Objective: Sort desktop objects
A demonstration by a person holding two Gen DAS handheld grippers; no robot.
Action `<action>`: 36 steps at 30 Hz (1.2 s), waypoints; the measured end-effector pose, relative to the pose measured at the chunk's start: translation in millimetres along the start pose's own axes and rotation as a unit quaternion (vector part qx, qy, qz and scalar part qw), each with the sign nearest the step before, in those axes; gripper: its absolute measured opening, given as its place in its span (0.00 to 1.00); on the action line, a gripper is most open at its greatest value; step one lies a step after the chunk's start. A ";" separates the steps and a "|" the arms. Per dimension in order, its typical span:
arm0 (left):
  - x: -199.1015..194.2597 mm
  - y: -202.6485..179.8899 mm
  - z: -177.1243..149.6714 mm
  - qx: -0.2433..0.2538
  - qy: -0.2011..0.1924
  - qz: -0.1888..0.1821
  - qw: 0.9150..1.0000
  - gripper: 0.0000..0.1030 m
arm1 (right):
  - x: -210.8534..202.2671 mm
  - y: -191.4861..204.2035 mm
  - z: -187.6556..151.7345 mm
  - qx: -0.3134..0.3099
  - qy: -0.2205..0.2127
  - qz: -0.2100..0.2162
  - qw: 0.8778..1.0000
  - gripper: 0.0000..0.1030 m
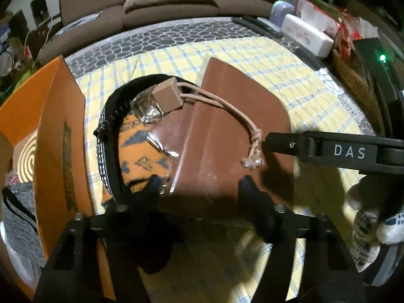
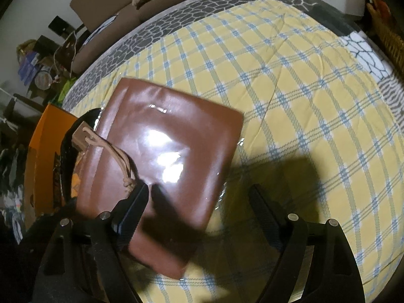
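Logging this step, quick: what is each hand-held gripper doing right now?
Left hand-held gripper: open over the brown pouch, gripping nothing.
Right hand-held gripper: open at the pouch's edge, gripping nothing.

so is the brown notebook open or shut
Shut. The brown notebook lies flat on the checked tablecloth with its cover facing up and no pages showing; its elastic cord lies loose across the cover.
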State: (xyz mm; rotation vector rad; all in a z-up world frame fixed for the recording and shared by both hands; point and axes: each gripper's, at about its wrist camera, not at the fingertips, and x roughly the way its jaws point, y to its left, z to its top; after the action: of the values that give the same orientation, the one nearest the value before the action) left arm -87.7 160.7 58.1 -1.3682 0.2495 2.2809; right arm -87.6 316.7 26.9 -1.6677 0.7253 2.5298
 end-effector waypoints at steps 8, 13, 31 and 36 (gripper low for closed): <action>-6.1 11.6 2.0 -0.051 0.000 -0.073 0.996 0.36 | -1.8 2.6 -2.8 -0.003 0.005 0.008 1.000 0.67; -1.5 17.5 4.6 -0.089 0.004 -0.125 0.988 0.44 | -1.6 -3.9 -4.7 0.010 0.014 0.020 1.000 0.66; -0.1 19.7 1.5 -0.131 0.024 -0.171 0.976 0.14 | -9.5 16.5 -15.9 -0.023 0.051 0.078 0.995 0.60; -8.0 29.3 -1.4 -0.159 0.005 -0.185 0.970 0.05 | -10.0 24.8 -16.6 -0.043 0.048 0.052 0.997 0.56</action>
State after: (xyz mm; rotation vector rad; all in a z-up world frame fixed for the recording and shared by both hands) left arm -97.4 132.1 62.0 -1.4358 -0.3577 2.0562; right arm -75.7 290.4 39.4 -1.8365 0.7404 2.6007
